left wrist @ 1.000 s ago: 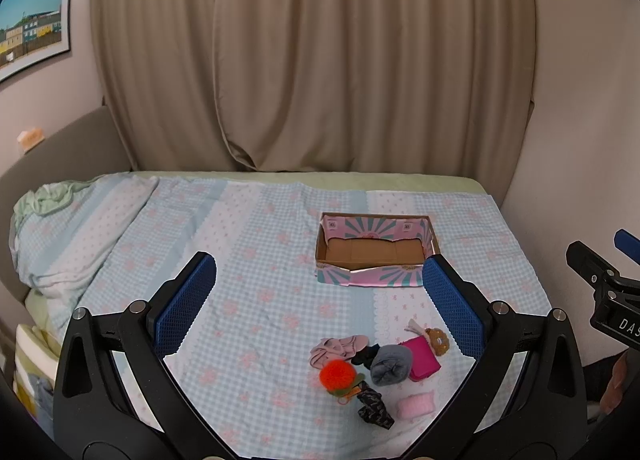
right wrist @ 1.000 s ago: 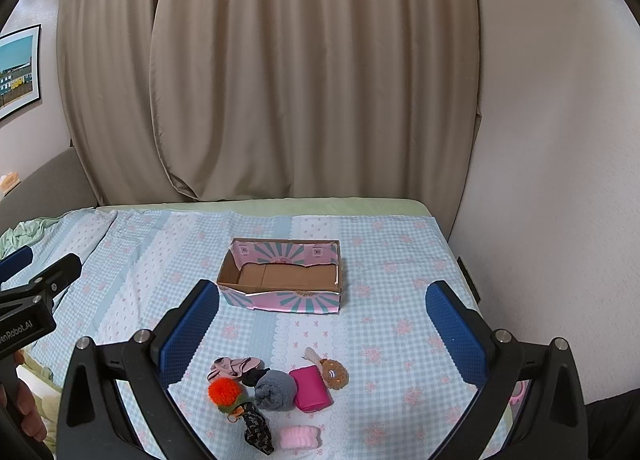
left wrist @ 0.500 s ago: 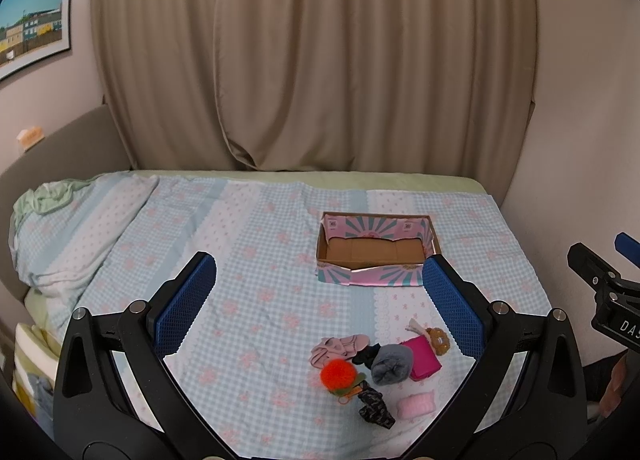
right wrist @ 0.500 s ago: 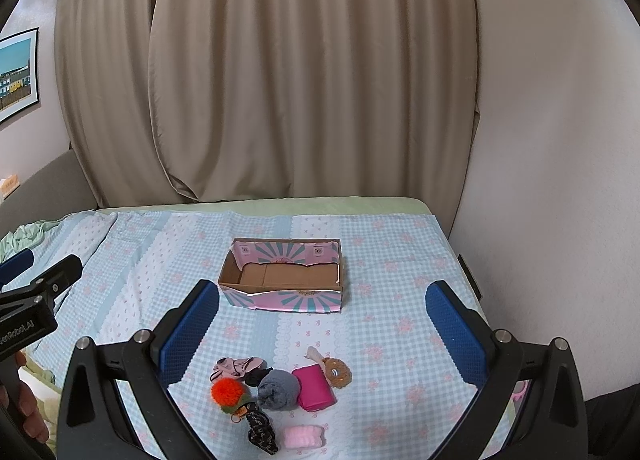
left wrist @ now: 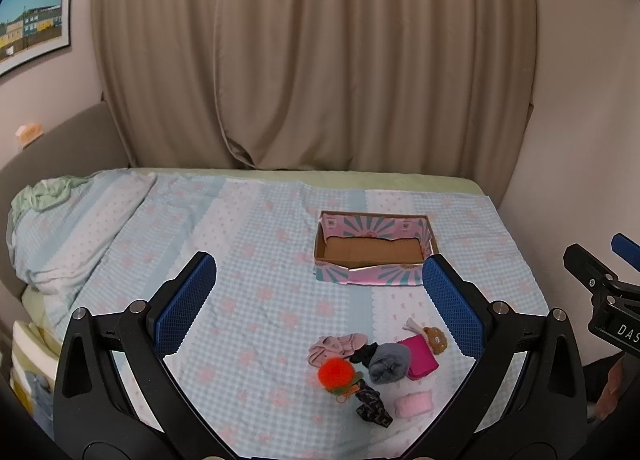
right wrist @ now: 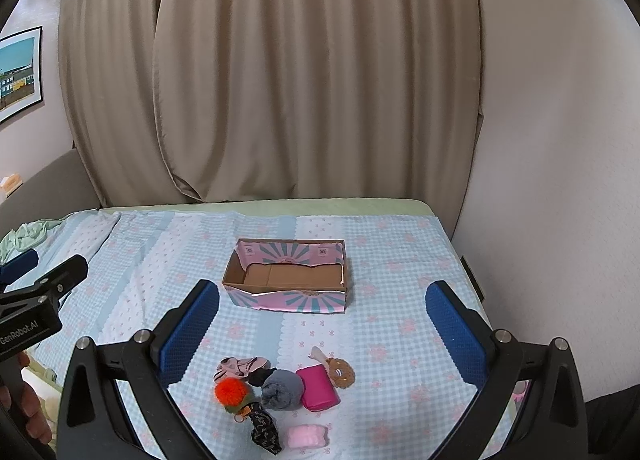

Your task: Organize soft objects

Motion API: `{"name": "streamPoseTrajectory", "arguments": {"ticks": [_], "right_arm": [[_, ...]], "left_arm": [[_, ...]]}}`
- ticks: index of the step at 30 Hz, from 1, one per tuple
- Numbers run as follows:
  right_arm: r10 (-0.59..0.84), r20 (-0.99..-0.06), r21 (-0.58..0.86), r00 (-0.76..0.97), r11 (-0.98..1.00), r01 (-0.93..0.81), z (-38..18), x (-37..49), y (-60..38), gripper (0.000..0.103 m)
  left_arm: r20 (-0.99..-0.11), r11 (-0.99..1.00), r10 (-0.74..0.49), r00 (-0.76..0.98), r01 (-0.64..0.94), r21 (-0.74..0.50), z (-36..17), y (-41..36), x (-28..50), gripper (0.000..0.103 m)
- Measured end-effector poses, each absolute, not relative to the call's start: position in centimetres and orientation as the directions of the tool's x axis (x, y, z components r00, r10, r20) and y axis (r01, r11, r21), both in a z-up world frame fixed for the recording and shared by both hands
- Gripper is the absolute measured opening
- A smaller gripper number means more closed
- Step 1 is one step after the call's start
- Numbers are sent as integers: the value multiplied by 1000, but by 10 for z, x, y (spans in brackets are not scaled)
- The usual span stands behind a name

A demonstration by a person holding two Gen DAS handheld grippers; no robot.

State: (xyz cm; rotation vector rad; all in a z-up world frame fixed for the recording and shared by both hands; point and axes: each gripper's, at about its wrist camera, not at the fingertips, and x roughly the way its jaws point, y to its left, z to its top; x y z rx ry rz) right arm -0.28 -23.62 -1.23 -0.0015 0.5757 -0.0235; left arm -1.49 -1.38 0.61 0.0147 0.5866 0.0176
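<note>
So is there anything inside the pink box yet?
Empty. The pink box shows only its bare brown cardboard floor, and the soft things all lie on the bed in front of it.

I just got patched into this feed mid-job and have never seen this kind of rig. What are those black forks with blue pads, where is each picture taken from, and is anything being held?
There is no robot arm here. A person holds a hand-operated claw in each hand, and a wide-angle camera on each looks forward along its two fingers. One picture comes from the left claw, the other from the right claw. The blue pads are the finger faces. Both claws are wide open and hold nothing.

Below them is a bed with a checked blue sheet. On it stands an open cardboard box, empty as far as the pictures show. Nearer the cameras lies a cluster of soft things: an orange pompom, a grey rolled cloth, a magenta pouch, a small doll, a light pink pad and a dark patterned cloth.
</note>
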Motion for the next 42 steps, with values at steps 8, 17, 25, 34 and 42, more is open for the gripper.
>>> {"name": "streamPoseTrajectory", "arguments": {"ticks": [8,17,25,34,42], "right_arm": [[-18,-542,-7,840,1000,17,-15,-3,-234,103],[-18,-547,1,837,1000,22,-19,-2,-232,103],[-45,-617,59,786,993,103,-59,5,-226,103],[-112,-721,76,684,968,239,-144,6,-224,103],[-158,-808,66,567,933,354,-249,5,-235,103]], "left_arm": [[-553,1000,20,833,-13,16,6,-13,-15,102],[-578,1000,-9,816,-2,-18,-1,0,-7,102],[-708,996,-77,702,87,-22,-53,10,17,102],[-839,976,-202,505,178,-128,-158,15,52,102],[-895,969,-232,381,173,-177,-269,6,78,102]]}}
